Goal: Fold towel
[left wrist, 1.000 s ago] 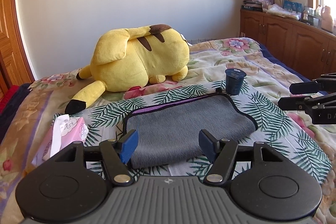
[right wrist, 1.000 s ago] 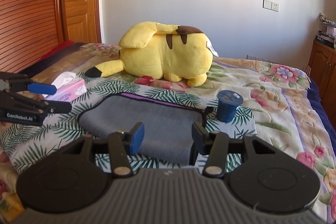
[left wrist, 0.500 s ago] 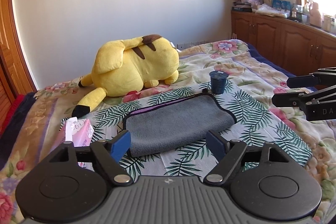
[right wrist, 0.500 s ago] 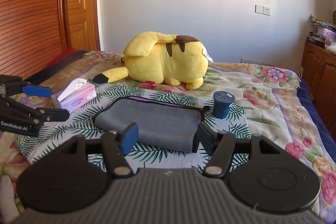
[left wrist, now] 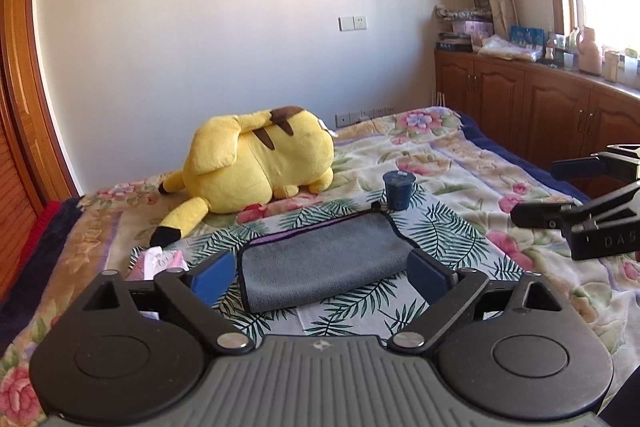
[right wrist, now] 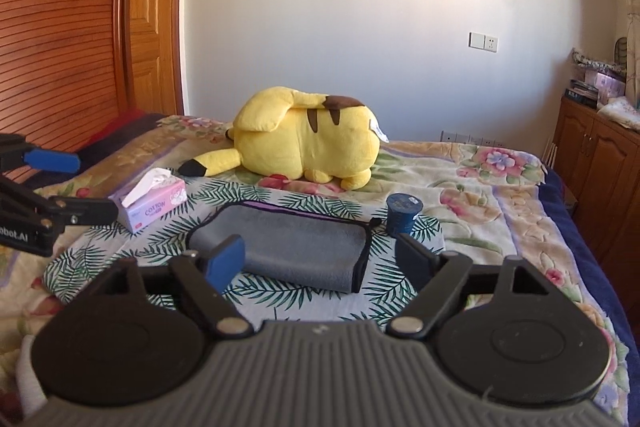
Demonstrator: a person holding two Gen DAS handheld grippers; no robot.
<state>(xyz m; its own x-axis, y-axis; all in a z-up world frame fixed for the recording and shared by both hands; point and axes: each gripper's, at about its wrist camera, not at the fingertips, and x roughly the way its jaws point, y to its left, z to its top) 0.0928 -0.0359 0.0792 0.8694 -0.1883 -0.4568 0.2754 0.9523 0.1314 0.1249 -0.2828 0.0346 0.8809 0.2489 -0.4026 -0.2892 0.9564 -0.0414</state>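
A grey towel (left wrist: 324, 263) with a dark trim lies folded on a palm-leaf cloth on the bed; it also shows in the right wrist view (right wrist: 288, 247). My left gripper (left wrist: 322, 277) is open and empty, held back from and above the towel's near edge. My right gripper (right wrist: 320, 259) is open and empty, also back from the towel. The right gripper shows at the right edge of the left wrist view (left wrist: 560, 195). The left gripper shows at the left edge of the right wrist view (right wrist: 80, 187).
A yellow plush toy (left wrist: 260, 163) lies behind the towel. A dark blue cup (right wrist: 404, 213) stands at the towel's far right corner. A tissue box (right wrist: 154, 205) sits to the towel's left. Wooden cabinets (left wrist: 540, 103) line the right wall, a wooden door (right wrist: 80, 27) the left.
Both grippers have pulled back and up from the towel and opened wider. The towel lies as it did.
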